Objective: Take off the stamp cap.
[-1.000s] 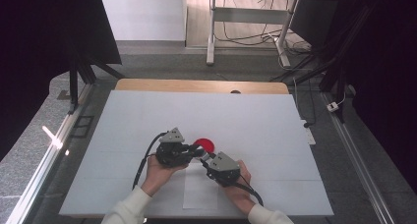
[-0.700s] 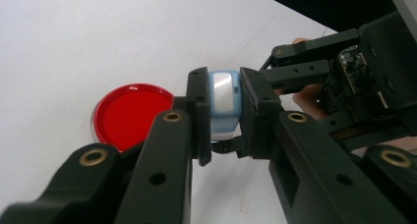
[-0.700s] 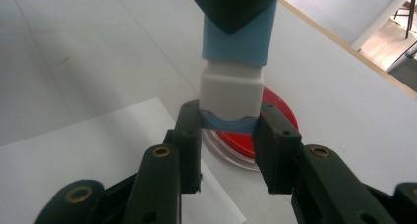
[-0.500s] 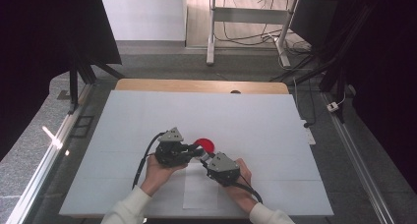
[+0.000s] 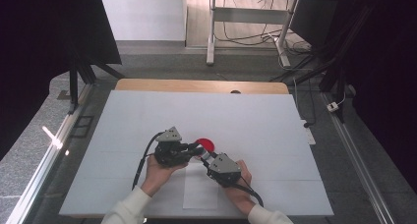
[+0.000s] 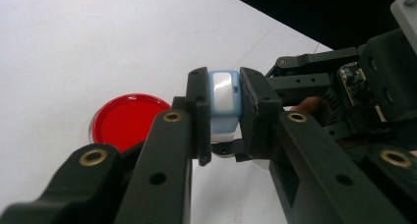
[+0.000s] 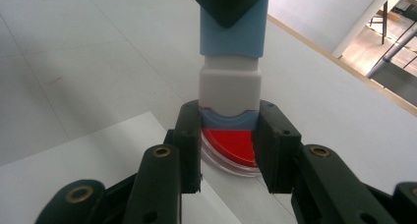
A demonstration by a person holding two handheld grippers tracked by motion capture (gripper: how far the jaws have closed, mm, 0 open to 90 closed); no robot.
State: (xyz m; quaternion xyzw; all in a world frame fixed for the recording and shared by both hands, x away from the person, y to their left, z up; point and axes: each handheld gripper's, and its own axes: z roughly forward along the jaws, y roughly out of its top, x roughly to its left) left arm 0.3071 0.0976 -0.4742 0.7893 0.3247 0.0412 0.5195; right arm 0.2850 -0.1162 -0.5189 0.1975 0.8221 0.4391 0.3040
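A small light-blue and white block (image 6: 223, 92) is held between both grippers, just above the white table. My left gripper (image 6: 223, 103) is shut on its light-blue end (image 7: 233, 37). My right gripper (image 7: 228, 130) is shut on the opposite end, below the white middle section (image 7: 229, 89). In the high view the left gripper (image 5: 196, 149) and right gripper (image 5: 206, 158) meet tip to tip near the table's front middle. A round red dish (image 5: 205, 144) lies flat on the table right behind the block, also seen as the red dish (image 6: 129, 118) and red dish (image 7: 231, 146).
A white paper sheet (image 5: 200, 190) lies on the white table (image 5: 147, 116) under the right hand. A wooden strip (image 5: 196, 85) runs along the far edge. Metal frame legs and cables (image 5: 246, 32) stand on the floor beyond.
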